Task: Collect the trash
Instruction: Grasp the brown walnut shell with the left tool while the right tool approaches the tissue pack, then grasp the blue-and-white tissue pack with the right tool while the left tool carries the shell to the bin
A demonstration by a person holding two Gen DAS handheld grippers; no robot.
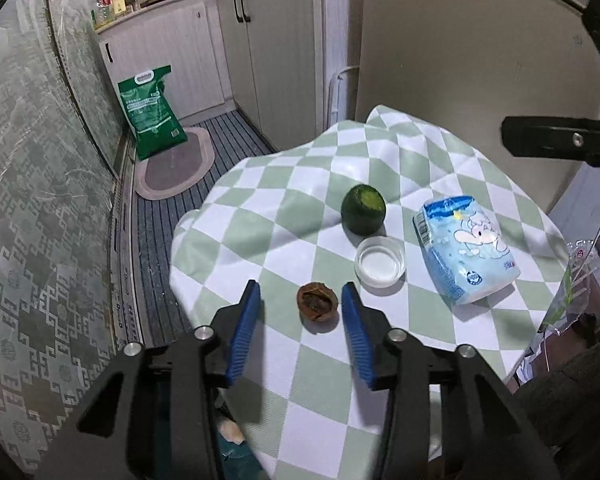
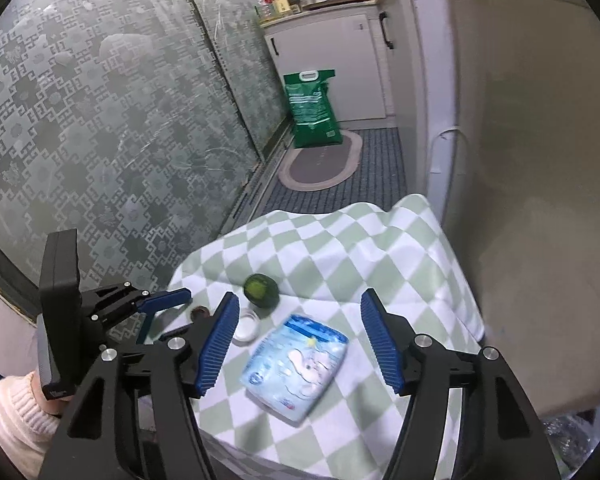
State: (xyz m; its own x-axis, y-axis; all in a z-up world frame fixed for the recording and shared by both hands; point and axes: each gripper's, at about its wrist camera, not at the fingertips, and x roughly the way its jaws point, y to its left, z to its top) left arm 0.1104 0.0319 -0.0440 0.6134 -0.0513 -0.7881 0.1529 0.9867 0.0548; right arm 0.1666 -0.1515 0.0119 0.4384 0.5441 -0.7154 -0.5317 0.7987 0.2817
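I had both grippers over the small table, its checked cloth (image 1: 284, 216) green and white. My left gripper (image 1: 300, 308) pointed down at a brown nutshell (image 1: 317, 301) lying on the cloth; its blue pads stood to either side of the shell, with a gap on each side, so it was open and gripping nothing. Just beyond the shell sat a small clear dish (image 1: 380, 261), and touching its far edge a green citrus fruit (image 1: 363, 209). To the right of the dish lay a light blue snack packet (image 1: 466, 248), flat on the cloth.

My right gripper (image 2: 296, 344) hung above that packet (image 2: 296, 372), its fingers spread wide and clear of it, holding nothing. On the floor beyond, a green sack (image 2: 313, 110) stood beside an oval mat (image 2: 320, 164).
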